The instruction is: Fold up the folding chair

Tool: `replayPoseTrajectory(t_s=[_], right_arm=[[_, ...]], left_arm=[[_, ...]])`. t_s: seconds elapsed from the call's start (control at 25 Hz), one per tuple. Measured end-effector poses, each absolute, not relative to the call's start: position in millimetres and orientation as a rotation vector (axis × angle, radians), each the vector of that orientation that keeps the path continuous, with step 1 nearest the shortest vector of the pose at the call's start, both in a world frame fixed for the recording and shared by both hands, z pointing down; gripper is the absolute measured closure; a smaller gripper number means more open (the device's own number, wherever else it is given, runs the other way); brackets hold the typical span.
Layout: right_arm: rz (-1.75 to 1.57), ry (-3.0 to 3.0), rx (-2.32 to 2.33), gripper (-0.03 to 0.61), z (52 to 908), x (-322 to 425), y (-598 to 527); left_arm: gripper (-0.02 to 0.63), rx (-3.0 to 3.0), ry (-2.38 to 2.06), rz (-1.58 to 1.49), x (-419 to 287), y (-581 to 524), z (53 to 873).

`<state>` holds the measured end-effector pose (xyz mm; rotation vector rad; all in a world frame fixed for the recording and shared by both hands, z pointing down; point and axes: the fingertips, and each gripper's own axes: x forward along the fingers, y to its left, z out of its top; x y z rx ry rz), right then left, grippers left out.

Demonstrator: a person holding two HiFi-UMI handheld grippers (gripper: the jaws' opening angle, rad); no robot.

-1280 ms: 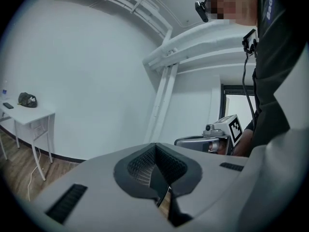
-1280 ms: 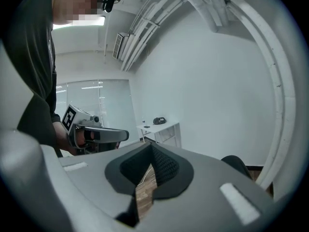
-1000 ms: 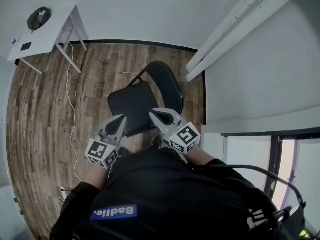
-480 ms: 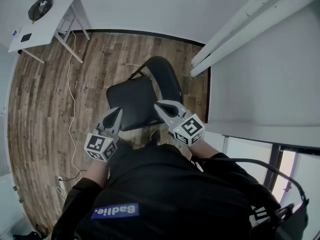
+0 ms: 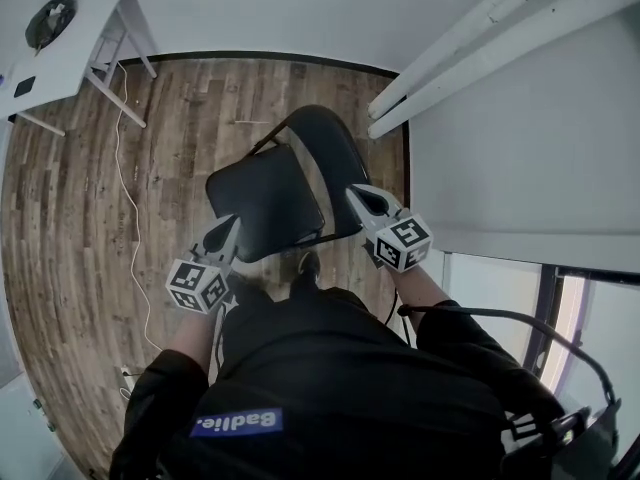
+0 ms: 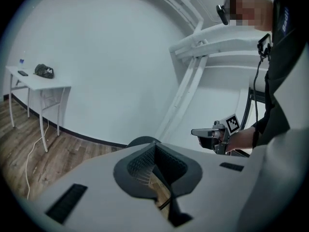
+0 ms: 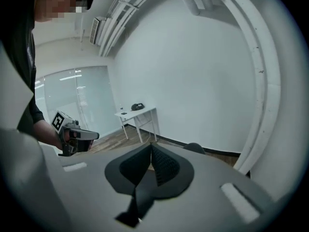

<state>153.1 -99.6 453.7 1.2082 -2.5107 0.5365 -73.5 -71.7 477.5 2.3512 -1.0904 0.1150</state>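
The left gripper [image 5: 229, 225] has its jaws pressed together with nothing between them; its own view shows the ribbed pads meeting at the tip. The right gripper [image 5: 361, 194] is the same, jaws closed on nothing. Each is held in one of the person's hands, out in front of a dark top, and both point forward and a little down.

Between them stands the folding chair [image 5: 268, 201], black, unfolded, with its seat flat and its rounded backrest [image 5: 327, 155] on the far side from the person. The left gripper's tip sits over the near left corner of the seat. The right gripper's tip is just beside the right edge of the backrest. From the head view I cannot tell whether either one touches the chair.

The chair stands on a wooden floor [image 5: 60, 228]. A white cable [image 5: 128, 218] trails across the boards on the left. In the far left corner is a small white table [image 5: 75, 60] with a dark bundle [image 5: 50, 23] on it. White slanted beams [image 5: 470, 43] run along the wall to the right.
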Motion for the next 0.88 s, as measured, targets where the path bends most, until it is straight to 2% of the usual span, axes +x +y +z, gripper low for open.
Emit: replayPoseTrajectory(t_s=[0.48, 0.88], right_arm=[[0.692, -2.228, 1.422, 0.571, 514.1, 205.5, -130.0], [0.716, -2.002, 1.357, 0.519, 568.6, 237.3, -158.6]], left_arm=[[0.609, 2.102, -0.88, 0.024, -105.0, -88.0, 588.6], [0.607, 1.942, -0.821, -0.032, -131.6, -83.7, 677.7]])
